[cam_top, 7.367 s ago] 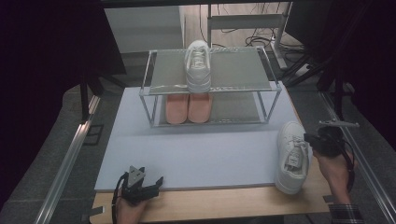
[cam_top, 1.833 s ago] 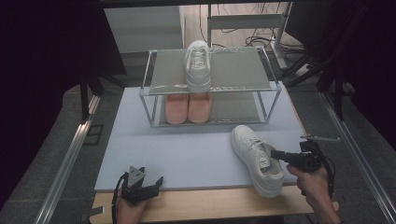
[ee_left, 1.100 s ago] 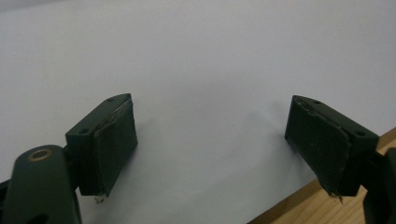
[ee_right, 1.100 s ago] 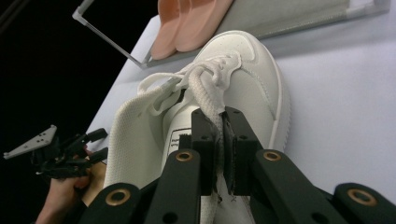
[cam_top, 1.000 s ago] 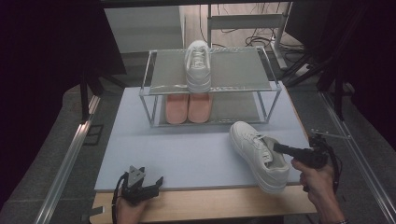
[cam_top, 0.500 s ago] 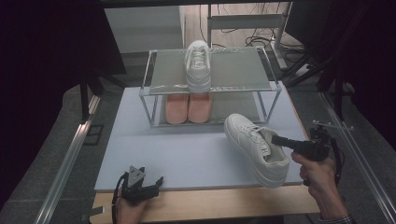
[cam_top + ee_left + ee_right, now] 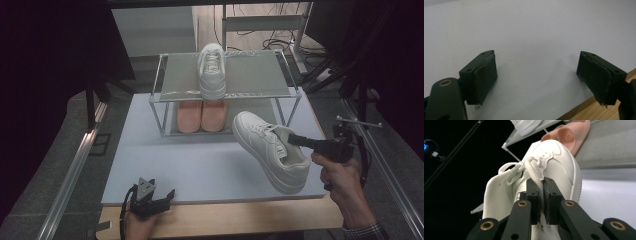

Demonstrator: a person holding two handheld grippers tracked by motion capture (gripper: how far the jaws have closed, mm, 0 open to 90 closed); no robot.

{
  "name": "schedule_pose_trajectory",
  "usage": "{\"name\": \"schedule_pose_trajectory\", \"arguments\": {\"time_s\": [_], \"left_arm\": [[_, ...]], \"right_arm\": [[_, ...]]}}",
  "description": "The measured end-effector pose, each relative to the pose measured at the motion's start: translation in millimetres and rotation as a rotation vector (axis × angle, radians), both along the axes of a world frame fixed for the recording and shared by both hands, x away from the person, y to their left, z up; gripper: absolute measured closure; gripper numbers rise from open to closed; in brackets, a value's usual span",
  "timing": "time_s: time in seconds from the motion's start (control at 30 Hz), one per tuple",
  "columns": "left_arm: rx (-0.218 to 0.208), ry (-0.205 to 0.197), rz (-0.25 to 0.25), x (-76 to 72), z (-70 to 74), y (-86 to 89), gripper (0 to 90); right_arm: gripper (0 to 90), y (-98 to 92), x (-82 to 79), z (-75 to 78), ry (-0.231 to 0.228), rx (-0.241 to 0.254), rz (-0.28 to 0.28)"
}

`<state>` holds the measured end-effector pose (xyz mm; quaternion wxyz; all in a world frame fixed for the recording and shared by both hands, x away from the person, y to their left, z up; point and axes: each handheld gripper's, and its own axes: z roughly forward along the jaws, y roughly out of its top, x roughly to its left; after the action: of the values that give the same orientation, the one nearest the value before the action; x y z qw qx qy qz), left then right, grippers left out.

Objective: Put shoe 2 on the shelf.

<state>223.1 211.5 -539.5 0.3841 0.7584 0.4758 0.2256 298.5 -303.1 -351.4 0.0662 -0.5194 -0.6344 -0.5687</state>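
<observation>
Right gripper (image 7: pixel 294 139) is clamped on the white sneaker (image 7: pixel 270 150), hanging over the mat in front of the shoe rack (image 7: pixel 227 90). Its own view shows the pinch is on the tongue (image 7: pixel 536 176). Left gripper (image 7: pixel 536 80) sits wide open over bare mat (image 7: pixel 536 32).

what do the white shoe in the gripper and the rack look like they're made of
White shoe: smooth, faintly shiny upper with stitched seams, probably leather or a synthetic, plus a woven lace and a mesh-looking lining. Rack: thin, pale metal-looking legs and frame; its grey matte shelves could be mesh or sheet, hard to tell.
</observation>
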Motion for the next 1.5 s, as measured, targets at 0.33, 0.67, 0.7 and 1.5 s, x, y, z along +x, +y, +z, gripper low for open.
{"name": "schedule_pose_trajectory", "arguments": {"time_s": [0.33, 0.67, 0.7, 1.5], "left_arm": [[0.003, 0.003, -0.002, 0.0, 0.2, 0.3, 16.3], [0.002, 0.003, -0.002, 0.1, 0.2, 0.3, 16.3], [0.002, 0.003, -0.002, 0.1, 0.1, 0.3, 16.3], [0.003, 0.004, -0.002, 0.0, 0.3, 0.4, 16.3]], "right_arm": [[84.4, 1.7, 5.2, 31.7, -0.021, 0.013, -0.006], [84.5, 0.8, 17.1, 57.4, -0.041, 0.021, -0.038], [84.6, 1.7, 18.5, 59.5, -0.04, 0.022, -0.043], [84.8, 19.2, 76.9, 73.4, -0.048, 0.016, -0.17]]}}
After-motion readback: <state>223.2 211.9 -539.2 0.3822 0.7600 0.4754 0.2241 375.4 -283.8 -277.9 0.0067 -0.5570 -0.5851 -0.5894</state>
